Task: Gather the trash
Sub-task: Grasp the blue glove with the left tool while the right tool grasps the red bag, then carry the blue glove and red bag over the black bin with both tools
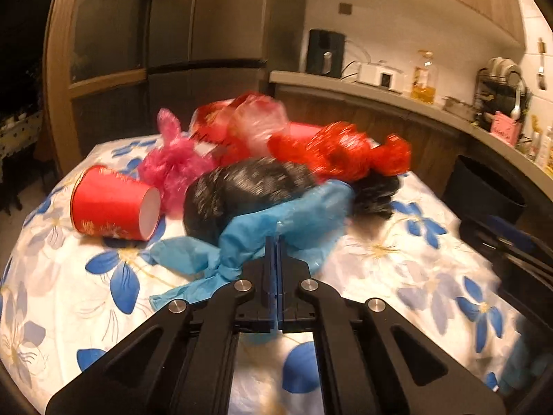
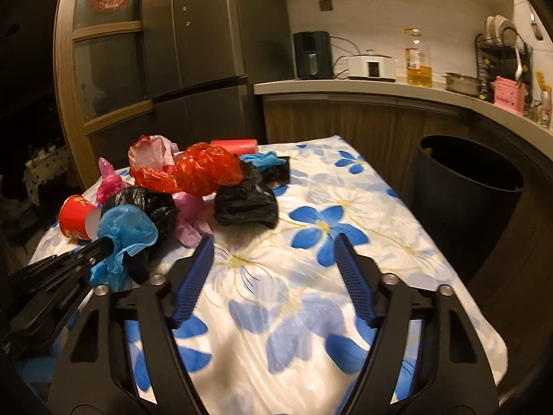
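My left gripper point(image 1: 275, 242) is shut on a crumpled blue plastic bag point(image 1: 276, 221), which also shows in the right wrist view point(image 2: 126, 231) with the left gripper point(image 2: 103, 243) on it. Behind it lie a black bag point(image 1: 242, 190), a red paper cup point(image 1: 114, 204) on its side, a pink bag point(image 1: 172, 166) and red bags point(image 1: 338, 152). My right gripper point(image 2: 274, 242) is open and empty above the flowered tablecloth point(image 2: 311, 276). Another black bag point(image 2: 245, 207) lies ahead of it.
A black trash bin point(image 2: 466, 200) stands off the table's right edge, also in the left wrist view point(image 1: 484, 193). A fridge point(image 2: 207, 52) and a kitchen counter point(image 2: 363, 86) with appliances lie beyond the table.
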The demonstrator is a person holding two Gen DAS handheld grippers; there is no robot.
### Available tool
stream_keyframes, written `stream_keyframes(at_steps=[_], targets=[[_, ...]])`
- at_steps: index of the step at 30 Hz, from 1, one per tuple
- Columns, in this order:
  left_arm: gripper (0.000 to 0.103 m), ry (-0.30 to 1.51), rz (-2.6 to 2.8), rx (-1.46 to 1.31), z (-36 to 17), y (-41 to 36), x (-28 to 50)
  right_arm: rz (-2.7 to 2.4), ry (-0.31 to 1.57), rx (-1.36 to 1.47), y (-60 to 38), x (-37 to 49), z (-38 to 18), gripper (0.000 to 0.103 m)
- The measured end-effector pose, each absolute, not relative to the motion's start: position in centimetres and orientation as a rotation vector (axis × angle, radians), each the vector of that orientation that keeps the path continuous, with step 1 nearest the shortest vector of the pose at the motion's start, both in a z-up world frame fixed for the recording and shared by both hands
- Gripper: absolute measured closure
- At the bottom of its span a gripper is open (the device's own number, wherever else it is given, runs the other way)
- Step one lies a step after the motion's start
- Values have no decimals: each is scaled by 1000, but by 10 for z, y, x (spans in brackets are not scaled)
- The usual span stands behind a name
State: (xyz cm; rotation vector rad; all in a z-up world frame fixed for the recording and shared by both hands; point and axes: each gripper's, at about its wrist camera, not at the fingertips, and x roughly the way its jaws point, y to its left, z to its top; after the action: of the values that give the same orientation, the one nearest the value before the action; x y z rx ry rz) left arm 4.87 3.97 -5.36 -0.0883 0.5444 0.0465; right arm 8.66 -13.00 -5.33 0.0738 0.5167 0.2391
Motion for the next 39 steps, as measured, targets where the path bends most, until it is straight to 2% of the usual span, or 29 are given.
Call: stream_keyframes(at_steps=[3, 5, 14, 19, 21, 23, 39], targets=[[102, 508, 21, -89, -43, 39, 38, 266, 518, 93, -123, 104, -51, 54], [102, 486, 19, -103, -37, 43, 32, 286, 498, 95, -115, 114, -48, 57], [103, 477, 29, -149, -28, 56, 35, 358, 455, 104, -91, 153, -39, 60], [103, 484, 29, -148, -28, 57, 39, 385, 489, 104, -82, 165, -44, 76], [103, 487, 34, -149, -27, 58, 39, 397, 487, 94, -79, 164, -43, 87], [103, 482, 40, -143, -24, 58, 39, 407, 470, 102, -82, 159, -37, 89], [103, 349, -2, -98, 36, 35, 12, 349, 316, 194, -159, 73, 29, 91]])
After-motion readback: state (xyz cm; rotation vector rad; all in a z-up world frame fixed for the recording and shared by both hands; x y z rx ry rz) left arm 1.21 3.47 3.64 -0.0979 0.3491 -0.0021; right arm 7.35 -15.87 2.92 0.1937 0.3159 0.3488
